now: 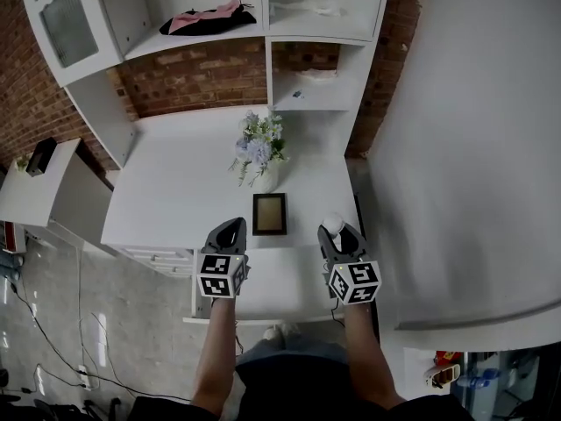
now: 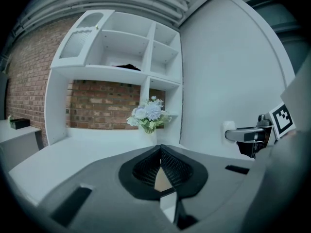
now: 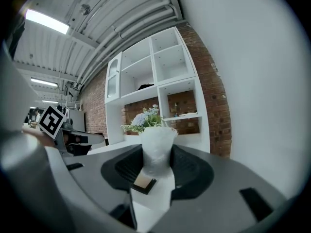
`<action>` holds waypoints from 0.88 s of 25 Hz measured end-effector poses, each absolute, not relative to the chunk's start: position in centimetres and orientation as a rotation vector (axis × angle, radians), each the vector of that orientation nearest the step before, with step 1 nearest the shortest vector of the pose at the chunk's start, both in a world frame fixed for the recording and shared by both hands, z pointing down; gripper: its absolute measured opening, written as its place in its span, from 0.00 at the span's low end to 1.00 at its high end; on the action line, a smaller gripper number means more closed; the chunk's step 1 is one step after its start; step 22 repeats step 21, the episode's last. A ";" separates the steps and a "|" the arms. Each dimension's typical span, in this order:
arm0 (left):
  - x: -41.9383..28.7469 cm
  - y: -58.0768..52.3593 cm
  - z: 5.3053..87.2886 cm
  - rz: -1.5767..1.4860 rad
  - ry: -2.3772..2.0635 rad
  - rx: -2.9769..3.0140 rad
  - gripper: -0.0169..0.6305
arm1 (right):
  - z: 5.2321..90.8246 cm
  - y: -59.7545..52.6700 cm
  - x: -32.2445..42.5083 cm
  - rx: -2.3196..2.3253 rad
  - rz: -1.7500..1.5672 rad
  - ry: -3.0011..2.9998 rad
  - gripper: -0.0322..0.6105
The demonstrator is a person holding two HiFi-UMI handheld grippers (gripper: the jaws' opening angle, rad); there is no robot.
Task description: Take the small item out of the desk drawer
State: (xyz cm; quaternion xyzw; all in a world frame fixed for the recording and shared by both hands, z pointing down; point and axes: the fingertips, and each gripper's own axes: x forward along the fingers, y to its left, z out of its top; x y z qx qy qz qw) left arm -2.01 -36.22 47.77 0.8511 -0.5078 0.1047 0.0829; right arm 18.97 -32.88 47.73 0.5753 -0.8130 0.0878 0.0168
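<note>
No legible text, labels, brands or numbers anywhere.

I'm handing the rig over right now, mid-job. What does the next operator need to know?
Left gripper: shut, empty, over the white desk's front edge.
Right gripper: shut on the small white item, right of the picture frame.
Done: the item is in the grip, clear of any drawer.
Left: probably set it down on the desk. The drawer itself is not clearly in view, so check whether it needs closing.
</note>
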 end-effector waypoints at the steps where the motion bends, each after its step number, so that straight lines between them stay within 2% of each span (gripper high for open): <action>1: -2.1 -36.2 47.8 0.314 -1.516 2.539 0.04 | 47.8 -33.0 18.8 1.783 0.275 -2.528 0.31; 22: -3.3 -35.6 48.9 0.333 -1.530 2.503 0.04 | 48.6 -33.5 16.9 1.718 0.305 -2.549 0.31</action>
